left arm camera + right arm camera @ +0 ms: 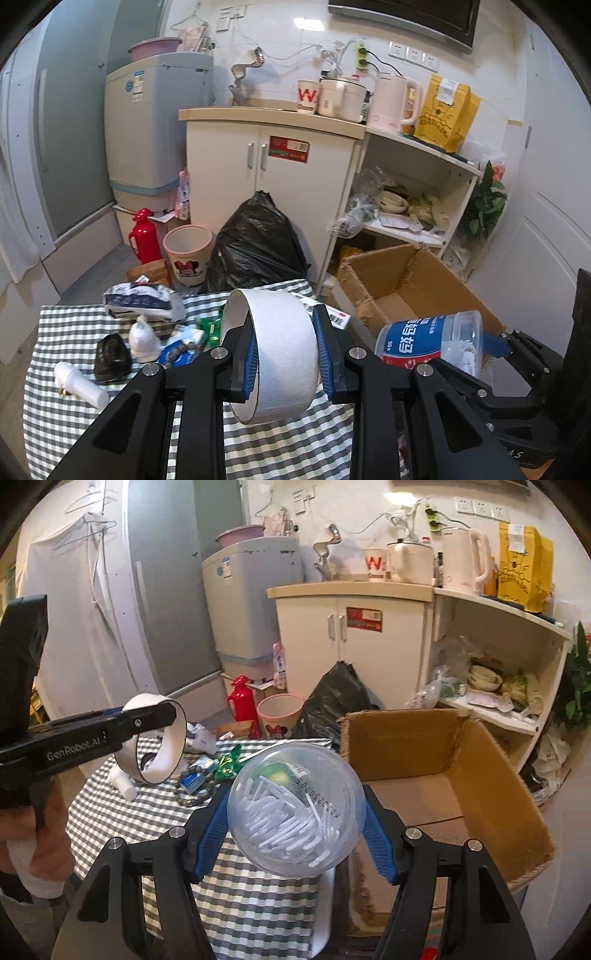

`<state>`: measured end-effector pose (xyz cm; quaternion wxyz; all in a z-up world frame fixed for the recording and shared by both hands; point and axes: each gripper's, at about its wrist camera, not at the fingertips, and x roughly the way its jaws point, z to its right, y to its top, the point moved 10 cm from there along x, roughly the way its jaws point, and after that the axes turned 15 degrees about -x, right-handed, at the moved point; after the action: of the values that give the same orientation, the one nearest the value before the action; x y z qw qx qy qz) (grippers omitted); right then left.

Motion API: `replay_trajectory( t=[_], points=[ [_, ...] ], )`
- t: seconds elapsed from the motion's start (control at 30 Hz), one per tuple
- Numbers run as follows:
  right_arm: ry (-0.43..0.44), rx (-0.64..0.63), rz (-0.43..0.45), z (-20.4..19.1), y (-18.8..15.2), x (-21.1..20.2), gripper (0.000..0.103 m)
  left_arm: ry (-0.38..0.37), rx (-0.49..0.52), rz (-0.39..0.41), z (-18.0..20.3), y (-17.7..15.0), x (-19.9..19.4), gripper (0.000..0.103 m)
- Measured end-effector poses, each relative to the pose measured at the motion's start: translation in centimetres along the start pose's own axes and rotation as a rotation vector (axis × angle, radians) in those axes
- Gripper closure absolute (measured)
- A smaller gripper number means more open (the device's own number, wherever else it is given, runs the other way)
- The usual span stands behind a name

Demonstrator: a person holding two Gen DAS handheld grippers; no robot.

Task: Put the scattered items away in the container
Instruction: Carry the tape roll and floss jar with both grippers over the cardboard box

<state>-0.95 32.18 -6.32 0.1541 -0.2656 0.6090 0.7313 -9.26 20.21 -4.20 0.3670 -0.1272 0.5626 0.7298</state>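
Checked cloth [66, 424] w/ clutter left, box [480, 775] right. My left gripper [282, 360] clamps tape [280, 350]; right gripper [295, 830] clamps tub [295, 808], near box edge. Round tub could slip, miss box.

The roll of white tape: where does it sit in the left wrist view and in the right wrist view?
Left wrist view: the roll of white tape fills the lower centre, clamped between the left gripper's blue pads.
Right wrist view: it hangs at middle left, above the checked tablecloth, gripped edge-on by the left gripper.
Shared landmark: the open cardboard box, right of the tape in both.
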Motion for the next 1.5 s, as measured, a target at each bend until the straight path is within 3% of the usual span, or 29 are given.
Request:
replay_trajectory(
  t=[0.83,1.17,1.5],
  points=[
    [-0.168,0.035,-0.015,8.3,-0.9,-3.5,0.037,-0.109,0.079,-0.059,9.2,-1.0,3.6,0.076],
    [-0.207,0.066,-0.056,11.4,-2.7,-2.3,0.037,-0.163,0.135,-0.082,13.7,-1.6,5.3,0.076],
    [-0.269,0.077,-0.149,15.1,-4.7,-0.5,0.037,-0.221,0.155,-0.127,17.4,-2.4,7.6,0.076]
  ],
)
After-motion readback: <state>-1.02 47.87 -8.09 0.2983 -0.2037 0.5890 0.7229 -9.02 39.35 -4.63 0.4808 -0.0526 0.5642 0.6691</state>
